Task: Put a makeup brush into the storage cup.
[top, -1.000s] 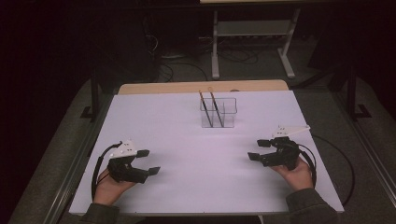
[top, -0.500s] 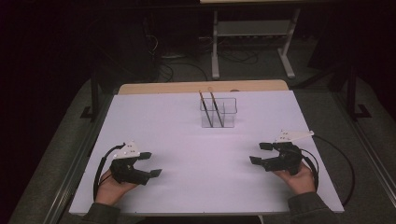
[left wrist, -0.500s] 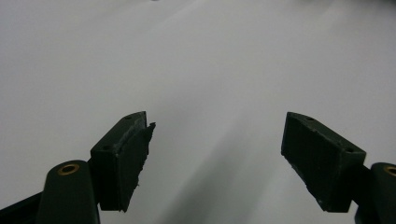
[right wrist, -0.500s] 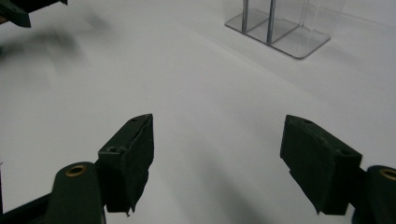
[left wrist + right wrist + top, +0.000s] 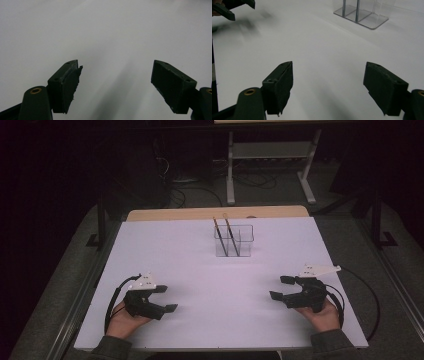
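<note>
Left tool, lower left: resting wide, empty. Right tool, lower right: resting wide, empty. Holder with two brushes, upper centre of tabletop: standing untouched. Step: idling, likely at the start; next, reaching forward.

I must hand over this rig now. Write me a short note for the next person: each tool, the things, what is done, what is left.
Left tool: open, holding nothing, low over the near-left part of the white table.
Right tool: open, holding nothing, low over the near-right part.
Things: a clear divided holder stands at the far middle of the table, with two thin sticks leaning in its left compartment. The right compartment looks empty.
Done: both sticks are in the holder.
Left: neither tool touches the holder or the sticks, so any further handling is yet to start.
</note>
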`<state>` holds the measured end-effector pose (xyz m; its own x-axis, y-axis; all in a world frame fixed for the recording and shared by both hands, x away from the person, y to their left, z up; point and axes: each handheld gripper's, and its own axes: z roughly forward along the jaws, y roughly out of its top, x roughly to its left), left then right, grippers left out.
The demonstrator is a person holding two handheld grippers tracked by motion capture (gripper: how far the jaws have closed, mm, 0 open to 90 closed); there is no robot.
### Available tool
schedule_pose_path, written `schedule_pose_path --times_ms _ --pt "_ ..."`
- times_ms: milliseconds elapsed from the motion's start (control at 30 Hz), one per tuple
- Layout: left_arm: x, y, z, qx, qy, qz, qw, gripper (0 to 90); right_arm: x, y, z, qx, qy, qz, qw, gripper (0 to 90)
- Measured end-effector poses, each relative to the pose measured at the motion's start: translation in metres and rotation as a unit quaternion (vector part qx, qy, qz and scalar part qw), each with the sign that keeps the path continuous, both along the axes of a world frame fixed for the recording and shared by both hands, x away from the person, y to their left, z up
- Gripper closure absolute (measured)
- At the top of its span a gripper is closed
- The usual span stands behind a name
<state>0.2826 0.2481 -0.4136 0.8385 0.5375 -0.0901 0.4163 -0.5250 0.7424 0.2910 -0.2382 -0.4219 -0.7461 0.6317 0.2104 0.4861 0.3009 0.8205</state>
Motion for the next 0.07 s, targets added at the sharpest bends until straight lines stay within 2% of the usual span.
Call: schedule_pose_path --times_ms 67 --pt "0.0008 -0.0005 0.0001 0.0 0.001 -0.002 1.0 22.1 -0.0006 -0.0011 -0.0002 -0.001 -0.003 0.001 1.0 22.7"
